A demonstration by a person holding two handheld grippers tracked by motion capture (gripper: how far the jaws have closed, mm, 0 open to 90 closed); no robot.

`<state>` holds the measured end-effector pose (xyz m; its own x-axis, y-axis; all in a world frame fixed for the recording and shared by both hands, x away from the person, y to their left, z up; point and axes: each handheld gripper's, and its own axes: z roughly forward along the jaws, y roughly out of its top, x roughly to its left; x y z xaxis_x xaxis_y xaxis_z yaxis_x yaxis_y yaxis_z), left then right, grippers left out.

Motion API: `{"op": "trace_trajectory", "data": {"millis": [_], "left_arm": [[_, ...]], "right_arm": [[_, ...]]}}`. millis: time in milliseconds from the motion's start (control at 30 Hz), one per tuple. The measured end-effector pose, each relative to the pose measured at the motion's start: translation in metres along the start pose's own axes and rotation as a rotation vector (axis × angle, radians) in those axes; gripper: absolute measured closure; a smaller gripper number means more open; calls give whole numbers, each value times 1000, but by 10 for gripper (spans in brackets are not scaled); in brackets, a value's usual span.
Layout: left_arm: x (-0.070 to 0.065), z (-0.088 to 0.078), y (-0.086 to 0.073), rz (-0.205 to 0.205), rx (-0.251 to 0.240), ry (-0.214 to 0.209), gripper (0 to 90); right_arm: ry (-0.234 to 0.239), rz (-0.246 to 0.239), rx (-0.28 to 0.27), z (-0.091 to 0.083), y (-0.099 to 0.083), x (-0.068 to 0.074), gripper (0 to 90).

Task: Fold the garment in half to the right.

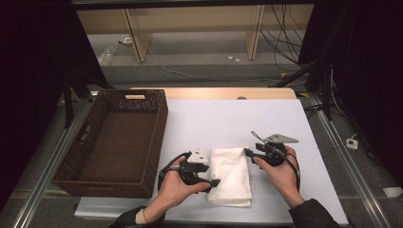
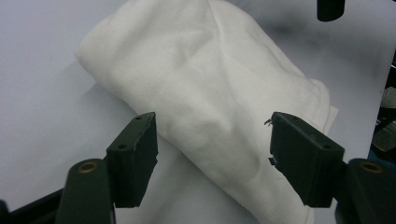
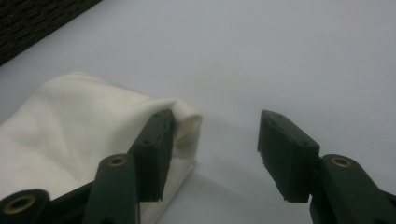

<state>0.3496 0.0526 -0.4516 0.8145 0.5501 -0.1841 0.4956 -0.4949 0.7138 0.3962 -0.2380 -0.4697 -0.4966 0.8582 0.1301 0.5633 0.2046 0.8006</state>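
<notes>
Room: dim, dark drapes at both sides; pale shelving legs and loose cables on the floor beyond the far edge of the table.
Table point(image 1: 266, 114): topped with a pale grey-white mat, wooden edge showing at the far side; matte, plain, giving good contrast against the cloth.
Basket point(image 1: 157, 137): dark brown wicker, oblong, nothing in it, stood at the left of the table with its right wall near the cloth; probably set there as the place for the finished cloth, judged from its closeness.
Folded cloth point(image 1: 231, 173): white, soft, folded into a thick oblong; lay flat on the mat near the front edge, between the two grippers and just right of the basket; in the left gripper view point(image 2: 205, 93) seen as a plump fold with rounded creases; in the right gripper view point(image 3: 74, 126) its far corner seen with layered edges.
Left hand-held gripper point(image 1: 213, 183): held low at the cloth's left side, near its front; jaws stood well apart with the fold between them, pads clear of the fabric, nothing gripped.
Right hand-held gripper point(image 1: 248, 153): held at the cloth's far right corner; jaws spread wide, one jaw just beside the corner, the other over bare mat; nothing gripped.
Reason for the placing: grippers set at opposite sides, likely just after a fold, or ready to lift the cloth toward the basket.
</notes>
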Motion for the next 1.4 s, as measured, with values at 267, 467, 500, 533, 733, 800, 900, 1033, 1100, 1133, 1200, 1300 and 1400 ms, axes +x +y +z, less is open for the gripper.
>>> {"op": "trace_trajectory", "data": {"millis": [267, 467, 500, 533, 733, 800, 900, 1033, 1100, 1133, 1200, 1300, 1400], "left_arm": [[2, -2, 1, -36, -25, -1, 260], [5, -4, 1, -52, -37, 25, 204], [5, -5, 1, -49, -37, 28, 197], [5, -5, 1, -57, -43, 28, 196], [7, -9, 1, -67, -60, 39, 158], [8, -10, 1, -75, -70, 40, 156], [10, -11, 1, -79, -73, 43, 156], [11, -11, 1, -77, -74, 48, 156], [11, -11, 1, -76, -73, 48, 156], [11, -11, 1, -76, -75, 48, 156], [11, -11, 1, -78, -76, 47, 156], [11, -11, 0, -83, -77, 47, 156], [12, -11, 0, -83, -77, 47, 156]], "right_arm": [[7, -19, -29, -8, 3, -4, 392], [30, -39, -34, -14, 3, -7, 339], [34, -41, -33, -15, 3, -7, 331], [39, -48, -38, -16, 3, -7, 325], [64, -77, -60, -24, 3, -6, 271], [73, -84, -68, -26, 4, -5, 267], [83, -91, -73, -30, 3, -5, 255], [97, -101, -84, -35, 0, -4, 233], [99, -108, -84, -39, -1, -5, 224], [102, -112, -87, -41, -2, -5, 221], [108, -120, -98, -46, -4, -5, 216], [111, -128, -103, -54, -7, -7, 208], [111, -130, -114, -61, -10, -8, 208]]}}
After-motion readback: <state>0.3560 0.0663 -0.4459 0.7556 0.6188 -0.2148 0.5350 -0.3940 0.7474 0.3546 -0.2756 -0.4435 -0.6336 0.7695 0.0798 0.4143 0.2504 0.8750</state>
